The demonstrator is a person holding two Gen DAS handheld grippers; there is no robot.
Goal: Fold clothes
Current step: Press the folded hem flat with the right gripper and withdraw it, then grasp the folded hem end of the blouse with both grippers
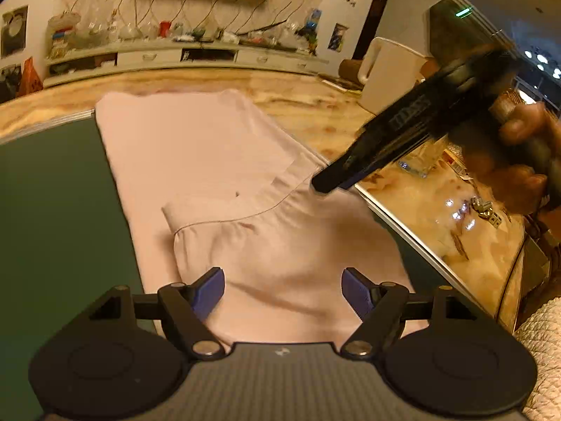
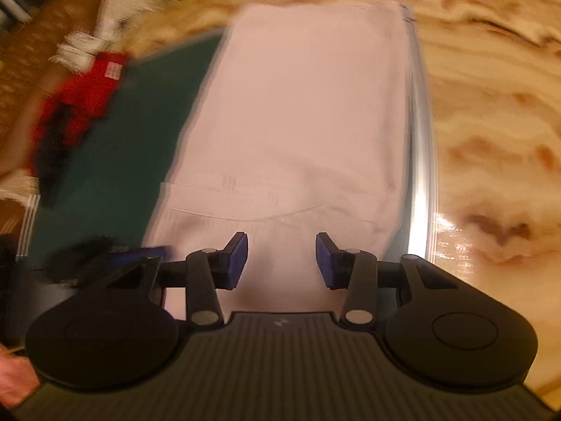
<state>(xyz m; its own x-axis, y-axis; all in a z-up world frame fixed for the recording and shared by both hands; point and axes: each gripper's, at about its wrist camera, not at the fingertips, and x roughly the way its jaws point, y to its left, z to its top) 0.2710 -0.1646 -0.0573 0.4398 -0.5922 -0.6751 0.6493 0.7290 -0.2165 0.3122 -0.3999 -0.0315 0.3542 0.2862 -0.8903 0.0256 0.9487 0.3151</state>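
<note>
A pale pink garment lies folded in a long strip on the green table top; a folded-over part with a seam lies on its near half. My left gripper is open and empty just above the garment's near end. My right gripper comes in from the right, blurred, its tip over the garment's right edge. In the right wrist view the same garment stretches away, and my right gripper is open and empty above its near end.
The table's metal edge runs along the garment's right side, with marble floor beyond. A red and black cloth pile lies at the table's far left. A cluttered shelf and a white chair stand behind.
</note>
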